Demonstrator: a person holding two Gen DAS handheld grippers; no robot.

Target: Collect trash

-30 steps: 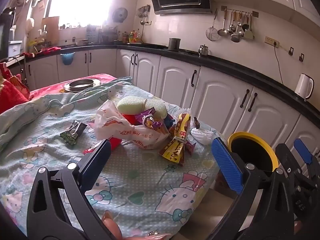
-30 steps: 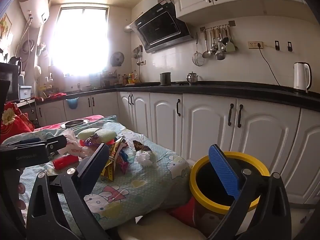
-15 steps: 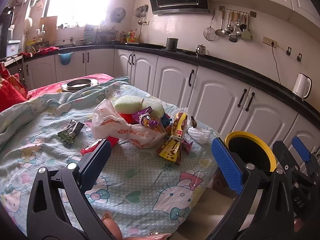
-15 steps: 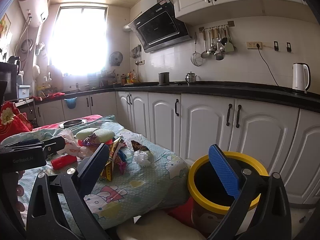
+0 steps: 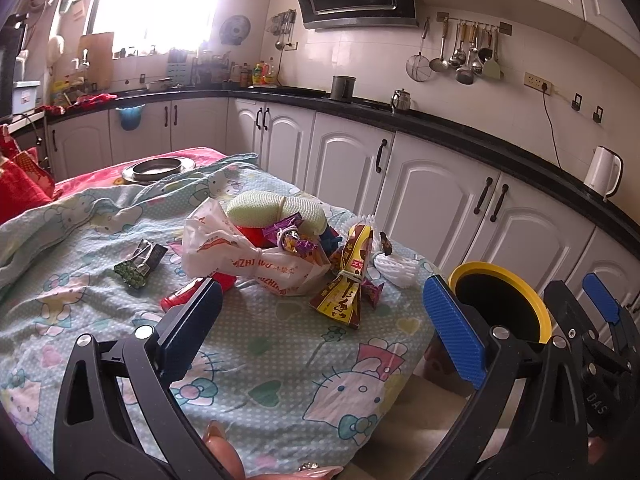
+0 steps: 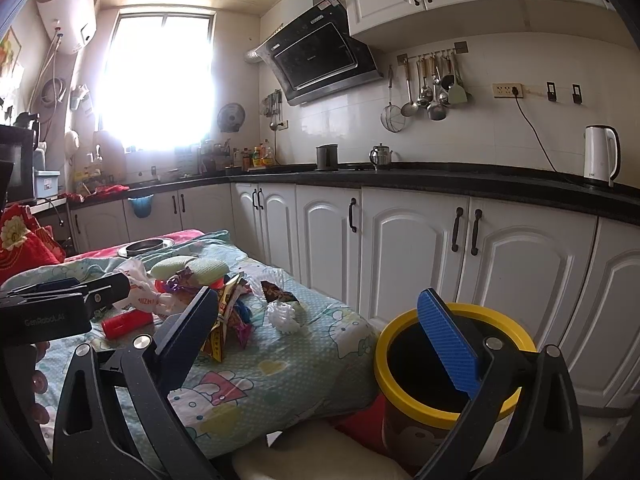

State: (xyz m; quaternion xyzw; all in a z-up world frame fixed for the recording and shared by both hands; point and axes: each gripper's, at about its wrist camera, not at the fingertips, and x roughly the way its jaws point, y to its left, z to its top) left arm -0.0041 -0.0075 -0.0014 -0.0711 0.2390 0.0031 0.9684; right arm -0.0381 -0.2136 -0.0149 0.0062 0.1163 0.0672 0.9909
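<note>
Kitchen water heater shows only above the spread, empty right hand-held gripper.

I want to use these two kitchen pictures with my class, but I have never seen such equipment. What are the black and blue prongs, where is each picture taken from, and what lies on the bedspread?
There is no robot here. A person holds a hand tool in each hand, and each tool has two blue-padded fingers and its own wide-angle camera looking along them. One picture comes from the left gripper, the other from the right gripper. Both are open and hold nothing. On the cartoon bedspread lies litter: a white plastic bag, snack wrappers, a red tube. Beside it stands a yellow-rimmed bin, probably meant for the trash.
</note>
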